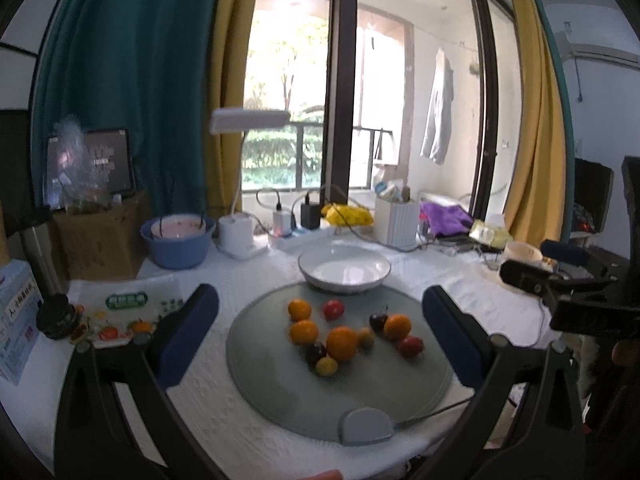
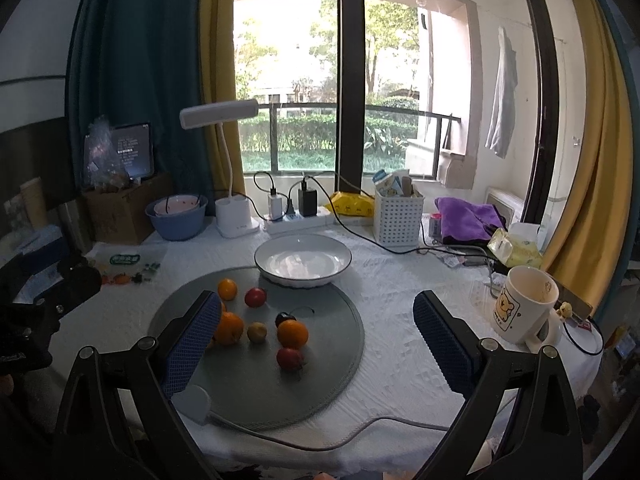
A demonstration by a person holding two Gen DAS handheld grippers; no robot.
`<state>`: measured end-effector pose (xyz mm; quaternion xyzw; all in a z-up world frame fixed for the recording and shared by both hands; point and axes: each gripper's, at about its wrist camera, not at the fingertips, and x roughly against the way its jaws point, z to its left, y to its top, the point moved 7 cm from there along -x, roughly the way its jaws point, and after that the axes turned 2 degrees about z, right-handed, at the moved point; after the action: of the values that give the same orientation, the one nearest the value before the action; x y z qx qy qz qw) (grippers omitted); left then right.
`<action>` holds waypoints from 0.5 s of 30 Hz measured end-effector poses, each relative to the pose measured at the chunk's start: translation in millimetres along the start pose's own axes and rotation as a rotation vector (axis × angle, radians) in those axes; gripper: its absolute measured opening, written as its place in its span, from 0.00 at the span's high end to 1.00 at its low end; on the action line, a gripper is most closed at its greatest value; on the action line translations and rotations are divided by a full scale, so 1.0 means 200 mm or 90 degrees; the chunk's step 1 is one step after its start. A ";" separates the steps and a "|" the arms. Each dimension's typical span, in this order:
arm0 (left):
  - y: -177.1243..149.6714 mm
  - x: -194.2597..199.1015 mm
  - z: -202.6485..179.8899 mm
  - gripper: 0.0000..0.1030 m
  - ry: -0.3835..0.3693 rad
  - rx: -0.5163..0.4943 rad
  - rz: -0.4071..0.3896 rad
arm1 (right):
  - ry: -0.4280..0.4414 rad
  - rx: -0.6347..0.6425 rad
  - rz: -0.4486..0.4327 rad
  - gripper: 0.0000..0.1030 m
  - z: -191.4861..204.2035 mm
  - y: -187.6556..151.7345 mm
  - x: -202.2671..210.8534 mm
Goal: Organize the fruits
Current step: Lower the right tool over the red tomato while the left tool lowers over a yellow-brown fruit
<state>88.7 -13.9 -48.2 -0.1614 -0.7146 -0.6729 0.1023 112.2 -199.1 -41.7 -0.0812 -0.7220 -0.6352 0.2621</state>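
Several small fruits lie on a round grey mat (image 1: 280, 392) (image 2: 328, 368): oranges (image 1: 341, 343) (image 2: 293, 333), red fruits (image 1: 333, 309) (image 2: 255, 297), dark plums (image 1: 378, 321) and small yellow ones (image 1: 326, 366) (image 2: 257, 332). An empty white bowl (image 1: 344, 267) (image 2: 303, 260) stands at the mat's far edge. My left gripper (image 1: 320, 320) is open and empty, held above the fruits. My right gripper (image 2: 316, 328) is open and empty, above the mat's right side; its left finger hides some fruit.
A cartoon mug (image 2: 524, 306) stands at the right. At the back are a blue basin (image 2: 177, 216), desk lamp (image 2: 236, 216), power strip with chargers (image 2: 296, 216), white basket (image 2: 398, 214) and purple cloth (image 2: 468, 216). A cable (image 2: 360, 432) runs from the mat's controller over the near edge.
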 end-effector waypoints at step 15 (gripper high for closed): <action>-0.37 -0.44 -0.01 0.11 -0.017 -0.002 0.187 | 0.026 -0.027 0.141 0.30 -0.05 -0.27 -0.39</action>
<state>143.3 -27.8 -148.3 -0.2731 -0.6838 -0.6495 0.1897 157.2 -200.9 -125.2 -0.1529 -0.6892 -0.6193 0.3436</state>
